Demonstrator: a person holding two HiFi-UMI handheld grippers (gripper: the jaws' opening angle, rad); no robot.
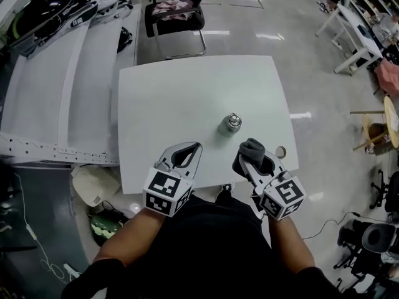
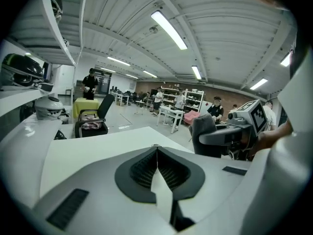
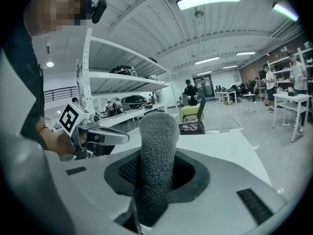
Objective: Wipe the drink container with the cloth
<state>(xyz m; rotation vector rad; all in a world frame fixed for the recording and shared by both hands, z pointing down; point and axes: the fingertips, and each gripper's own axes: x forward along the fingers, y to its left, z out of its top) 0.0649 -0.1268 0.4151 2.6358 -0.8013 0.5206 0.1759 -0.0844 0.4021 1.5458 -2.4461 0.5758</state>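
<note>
**Cloth gripped, container not yet touched**

Nearest, over the near edge of the desk (image 1: 174, 98), both claws are held side by side, pointing forward. The left claw (image 2: 156, 147) is clenched with nothing between its jaws. It is probably kept free to steady the container once wiping begins. The right claw (image 1: 248, 156) is grasping a grey cloth (image 3: 157, 151). The cloth is bunched upright and sticks out past the jaw tips, likely so that fabric rather than plastic meets the metal.

Just ahead, between the lines of the two claws, the small metal drink container (image 1: 231, 124) stands upright on the desk. It is apart from both claws and unheld.

Wiping is judged not yet begun. Beyond the far edge of the desk, a black chair (image 1: 176, 17) is seen.
</note>
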